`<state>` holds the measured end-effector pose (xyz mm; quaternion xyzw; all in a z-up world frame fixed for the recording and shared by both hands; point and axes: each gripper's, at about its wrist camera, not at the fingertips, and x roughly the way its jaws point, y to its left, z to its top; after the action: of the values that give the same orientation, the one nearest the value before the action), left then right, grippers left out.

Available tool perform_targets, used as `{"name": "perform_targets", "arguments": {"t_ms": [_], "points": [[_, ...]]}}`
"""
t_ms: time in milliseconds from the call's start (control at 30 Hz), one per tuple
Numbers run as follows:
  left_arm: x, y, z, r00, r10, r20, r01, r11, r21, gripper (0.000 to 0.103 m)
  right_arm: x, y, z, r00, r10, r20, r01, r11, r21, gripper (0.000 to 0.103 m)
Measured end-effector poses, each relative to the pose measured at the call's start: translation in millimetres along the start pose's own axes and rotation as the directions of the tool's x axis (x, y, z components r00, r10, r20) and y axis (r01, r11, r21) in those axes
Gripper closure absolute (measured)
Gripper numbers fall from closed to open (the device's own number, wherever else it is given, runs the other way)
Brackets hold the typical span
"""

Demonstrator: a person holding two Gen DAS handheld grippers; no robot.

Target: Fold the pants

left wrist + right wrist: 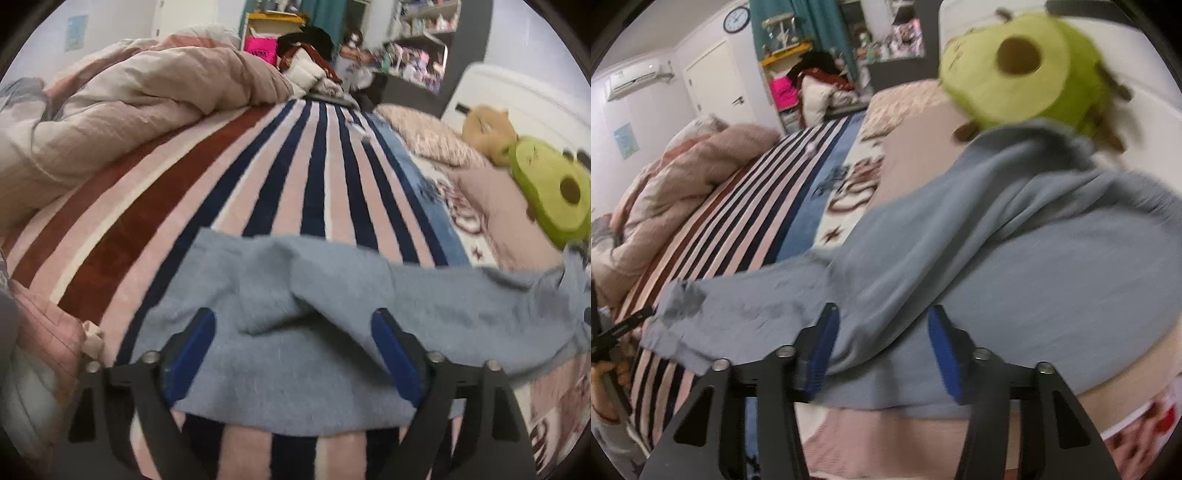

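The grey-blue pants (303,354) lie spread across a striped blanket (258,192) on the bed, with a raised fold in the middle. My left gripper (293,325) is open, its blue pads on either side of the cloth near its front edge, not pinching it. In the right wrist view the pants (1015,258) drape over a pillow and run left to a cuff with dark marks. My right gripper (882,325) is open with its blue pads straddling a ridge of the cloth.
A heaped beige duvet (129,96) lies on the left of the bed. A green avocado plush (1023,62) and a tan plush (487,129) sit by the pillows, close to the pants' right end. Shelves and clothes stand beyond the bed.
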<state>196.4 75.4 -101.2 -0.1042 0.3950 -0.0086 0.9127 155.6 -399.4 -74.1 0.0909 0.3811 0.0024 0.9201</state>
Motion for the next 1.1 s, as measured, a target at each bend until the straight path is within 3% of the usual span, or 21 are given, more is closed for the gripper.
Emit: {"name": "perform_targets", "arguments": {"t_ms": [133, 200, 300, 367, 500, 600, 733, 767, 800, 833, 867, 900, 967, 1100], "points": [[15.3, -1.7, 7.8, 0.994, -0.079, -0.071, 0.078, 0.997, -0.014, 0.017, -14.3, -34.0, 34.7, 0.993, -0.103, 0.053, 0.1, 0.993, 0.062, 0.043], [28.3, -9.8, 9.8, 0.986, -0.123, -0.109, 0.121, 0.992, -0.024, 0.017, -13.1, -52.3, 57.4, 0.986, -0.154, 0.068, 0.148, 0.986, 0.078, 0.03], [44.4, -16.5, 12.1, 0.974, -0.172, -0.15, 0.164, 0.984, -0.065, 0.017, 2.1, -81.4, 91.6, 0.979, -0.199, 0.043, 0.191, 0.972, 0.139, 0.031], [52.9, -22.3, 15.1, 0.974, -0.162, -0.157, 0.155, 0.986, -0.056, 0.017, 9.1, -97.3, 107.5, 0.98, -0.192, 0.042, 0.18, 0.964, 0.193, 0.031], [66.4, -26.1, 20.4, 0.974, -0.148, -0.172, 0.14, 0.988, -0.059, 0.019, 42.3, -120.8, 132.2, 0.992, -0.115, -0.045, 0.123, 0.944, 0.307, 0.031], [74.4, -26.9, 23.9, 0.976, -0.127, -0.178, 0.12, 0.991, -0.051, 0.027, 56.7, -134.4, 139.2, 0.996, -0.083, -0.029, 0.088, 0.904, 0.419, 0.031], [82.7, -27.2, 26.9, 0.977, -0.119, -0.179, 0.11, 0.992, -0.062, 0.036, 75.1, -143.6, 143.4, 0.985, -0.167, -0.047, 0.169, 0.86, 0.482, 0.032], [83.8, -27.5, 27.7, 0.978, -0.113, -0.176, 0.103, 0.993, -0.063, 0.044, 76.3, -144.4, 144.3, 0.982, -0.184, -0.038, 0.179, 0.853, 0.49, 0.036], [84.6, -26.7, 28.3, 0.98, -0.104, -0.172, 0.094, 0.993, -0.064, 0.05, 77.1, -144.6, 144.6, 0.976, -0.213, -0.032, 0.201, 0.846, 0.493, 0.054], [85.4, -26.0, 28.8, 0.981, -0.097, -0.17, 0.087, 0.994, -0.066, 0.063, 77.7, -144.7, 144.9, 0.968, -0.25, -0.033, 0.233, 0.837, 0.495, 0.064], [86.4, -24.5, 29.1, 0.981, -0.094, -0.171, 0.084, 0.994, -0.066, 0.077, 77.1, -145.6, 143.2, 0.962, -0.271, -0.038, 0.254, 0.827, 0.502, 0.082], [87.2, -22.1, 28.8, 0.98, -0.099, -0.172, 0.088, 0.994, -0.071, 0.082, 75.7, -146.7, 140.2, 0.961, -0.275, -0.039, 0.256, 0.822, 0.509, 0.097], [84.3, -18.6, 28.2, 0.984, -0.097, -0.151, 0.087, 0.994, -0.074, 0.093, 69.4, -149.6, 135.5, 0.963, -0.27, -0.021, 0.243, 0.825, 0.51, 0.098], [61.9, -5.5, 35.4, 0.999, -0.022, -0.035, 0.019, 0.996, -0.09, 0.094, 35.7, -154.4, 128.6, 0.962, -0.264, 0.073, 0.195, 0.848, 0.493, 0.101]]}}
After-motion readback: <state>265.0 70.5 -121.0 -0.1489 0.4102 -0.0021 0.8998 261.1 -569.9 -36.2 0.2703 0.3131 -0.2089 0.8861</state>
